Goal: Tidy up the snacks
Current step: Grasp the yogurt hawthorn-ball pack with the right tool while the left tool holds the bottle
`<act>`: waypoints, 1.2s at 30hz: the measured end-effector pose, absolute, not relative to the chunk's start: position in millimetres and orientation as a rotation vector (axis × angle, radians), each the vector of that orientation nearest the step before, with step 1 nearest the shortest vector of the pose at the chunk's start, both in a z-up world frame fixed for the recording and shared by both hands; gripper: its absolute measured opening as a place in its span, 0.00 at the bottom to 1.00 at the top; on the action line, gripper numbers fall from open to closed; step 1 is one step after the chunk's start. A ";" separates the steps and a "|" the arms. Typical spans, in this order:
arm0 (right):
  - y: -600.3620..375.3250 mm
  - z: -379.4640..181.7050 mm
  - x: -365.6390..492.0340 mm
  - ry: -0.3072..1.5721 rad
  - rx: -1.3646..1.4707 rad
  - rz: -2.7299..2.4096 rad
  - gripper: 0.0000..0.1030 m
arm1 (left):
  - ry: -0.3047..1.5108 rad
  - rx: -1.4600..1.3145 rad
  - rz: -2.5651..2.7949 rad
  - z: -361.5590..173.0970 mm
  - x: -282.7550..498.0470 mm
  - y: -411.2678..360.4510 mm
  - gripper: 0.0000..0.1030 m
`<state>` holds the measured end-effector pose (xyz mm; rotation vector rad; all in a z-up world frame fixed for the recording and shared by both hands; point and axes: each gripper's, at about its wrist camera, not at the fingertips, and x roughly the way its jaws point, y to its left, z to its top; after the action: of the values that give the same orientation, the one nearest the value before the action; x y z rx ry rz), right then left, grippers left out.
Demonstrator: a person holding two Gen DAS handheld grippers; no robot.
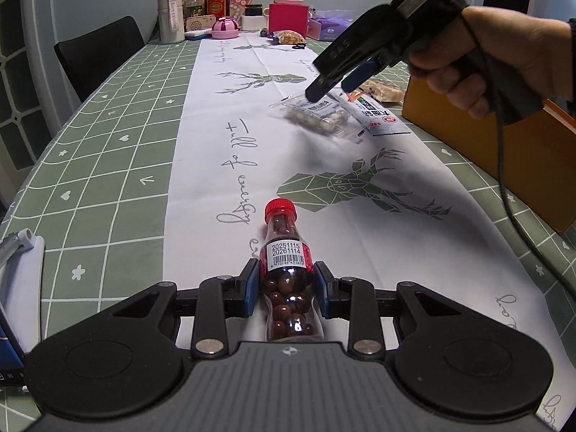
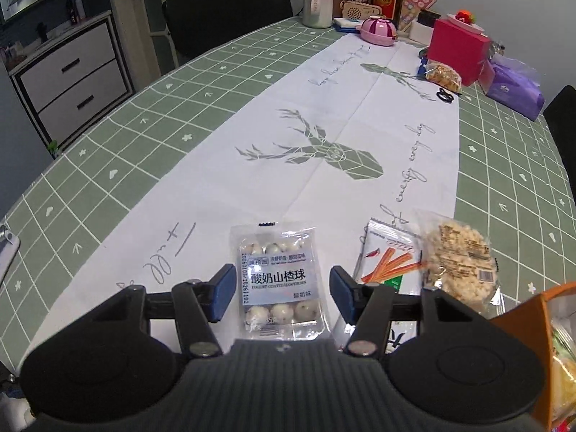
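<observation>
candy bottle (image 1: 287, 270) with red cap lying clamped between left gripper (image 1: 287, 288) fingers, held just over white runner of bench (image 1: 108, 165). yogurt hawthorn pack (image 2: 279, 280) lying flat on runner, sitting between parted right gripper (image 2: 282, 293) fingers, pads not pressing it. step in hand seems to be: right hand reaching for second snack while left is carrying first. next move is likely calling for lowering, squeezing pack's sides without crushing, then carrying toward orange box (image 1: 504, 151) just beside. carrot-print sachet (image 2: 387, 255) and puffed rice cake (image 2: 459, 262) waiting alongside.
</observation>
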<state>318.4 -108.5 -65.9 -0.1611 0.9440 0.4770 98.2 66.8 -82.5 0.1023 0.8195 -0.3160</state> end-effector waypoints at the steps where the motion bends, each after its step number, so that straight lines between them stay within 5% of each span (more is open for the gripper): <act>1: -105.9 -69.7 320.7 0.948 -0.164 0.483 0.58 | 0.820 0.101 -0.318 -82.6 98.5 66.8 0.35; 8: -94.7 -86.2 325.3 0.947 -0.226 0.487 0.63 | 0.822 0.095 -0.322 -82.1 98.8 67.4 0.35; 36: -99.8 -83.1 293.2 0.997 -0.210 0.555 0.56 | 0.836 0.043 -0.285 -79.3 100.0 67.8 0.35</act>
<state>293.2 -99.8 -83.1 -0.2096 0.9971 0.5550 100.0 67.8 -79.3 0.0429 0.8356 -0.2854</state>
